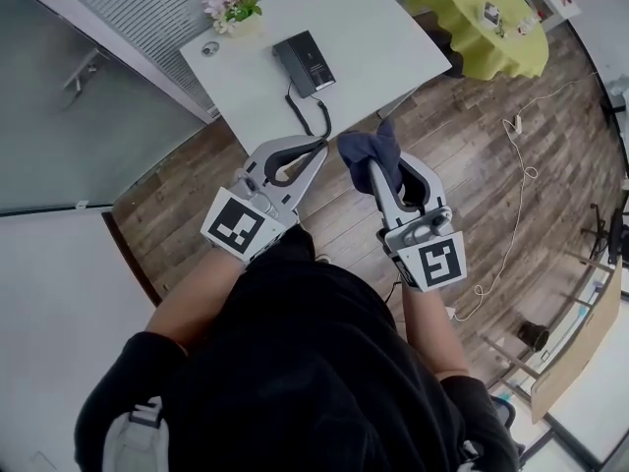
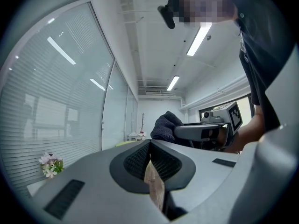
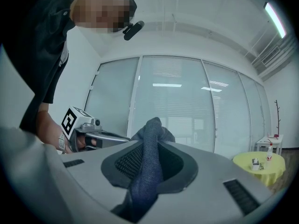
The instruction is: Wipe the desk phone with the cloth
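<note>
The desk phone (image 1: 305,63) lay on a white table (image 1: 393,42), with its black coiled cord (image 1: 313,114) trailing toward the near edge. A small bunch of pale flowers (image 1: 232,4) stood at the table's far corner, and a round grommet (image 1: 209,48) was set in the top beside them. Both grippers were held over the plank wood floor (image 1: 462,146), short of the table and well apart from the phone. The left gripper (image 1: 321,147) had its jaws brought together at the tips with nothing between them. The right gripper (image 3: 150,141) was clamped on a dark blue cloth (image 1: 371,149), which bunched up past the jaw tips and hung down between them. The cloth touched neither the phone nor the table. Frosted glass partitions (image 3: 177,106) with slatted blinds walled the room, and strip lights (image 2: 198,38) ran along the white ceiling. Beyond the white table stood a round table under a yellow-green cover (image 1: 482,28) with small items on it. A white cable (image 1: 521,180) snaked across the floor to the right.
</note>
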`<state>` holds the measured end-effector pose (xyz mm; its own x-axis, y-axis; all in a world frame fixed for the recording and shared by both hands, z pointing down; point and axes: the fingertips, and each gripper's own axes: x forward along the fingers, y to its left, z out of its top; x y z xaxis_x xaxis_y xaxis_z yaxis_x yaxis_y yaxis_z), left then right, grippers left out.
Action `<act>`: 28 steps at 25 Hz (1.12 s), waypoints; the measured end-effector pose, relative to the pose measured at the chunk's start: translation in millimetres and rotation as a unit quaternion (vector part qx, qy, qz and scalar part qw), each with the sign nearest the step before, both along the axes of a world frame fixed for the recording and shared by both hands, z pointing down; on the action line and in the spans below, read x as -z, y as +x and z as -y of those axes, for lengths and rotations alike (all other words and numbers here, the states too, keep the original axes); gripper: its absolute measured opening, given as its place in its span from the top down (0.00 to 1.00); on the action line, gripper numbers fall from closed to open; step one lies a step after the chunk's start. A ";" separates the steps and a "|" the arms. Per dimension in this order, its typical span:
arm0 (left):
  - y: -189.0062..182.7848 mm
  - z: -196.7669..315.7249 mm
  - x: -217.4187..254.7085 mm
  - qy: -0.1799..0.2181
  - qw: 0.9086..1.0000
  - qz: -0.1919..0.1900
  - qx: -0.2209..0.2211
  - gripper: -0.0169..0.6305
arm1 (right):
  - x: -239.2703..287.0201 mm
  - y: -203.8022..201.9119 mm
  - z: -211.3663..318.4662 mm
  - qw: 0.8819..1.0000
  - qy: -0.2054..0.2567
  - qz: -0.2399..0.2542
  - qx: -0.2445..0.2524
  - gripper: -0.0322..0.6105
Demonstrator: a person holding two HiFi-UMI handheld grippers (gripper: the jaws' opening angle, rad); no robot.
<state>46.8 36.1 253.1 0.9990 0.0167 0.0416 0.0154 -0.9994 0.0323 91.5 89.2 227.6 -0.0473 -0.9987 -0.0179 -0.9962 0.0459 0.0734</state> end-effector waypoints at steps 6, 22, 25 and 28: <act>8.9 47.3 -4.6 -0.003 1.000 0.004 0.004 0.96 | -1.4 10.0 47.3 1.000 -0.007 -0.004 0.000 0.81; 36.4 123.3 -33.4 -0.010 0.999 0.022 0.039 0.96 | -30.6 48.1 129.3 0.999 -0.022 0.015 0.023 0.81; 48.1 136.9 -40.3 -0.009 0.998 0.028 0.060 0.96 | -37.5 63.9 146.9 0.999 -0.025 0.020 0.043 0.81; 61.5 145.5 -47.0 -0.008 0.996 0.037 0.084 0.96 | -46.7 79.1 160.6 0.997 -0.029 0.030 0.068 0.81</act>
<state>108.3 -109.4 300.1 0.9820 -0.1488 0.1163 -0.1546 -0.9871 0.0428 170.6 -71.4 274.3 -0.1834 -0.9825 0.0335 -0.9830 0.1837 0.0061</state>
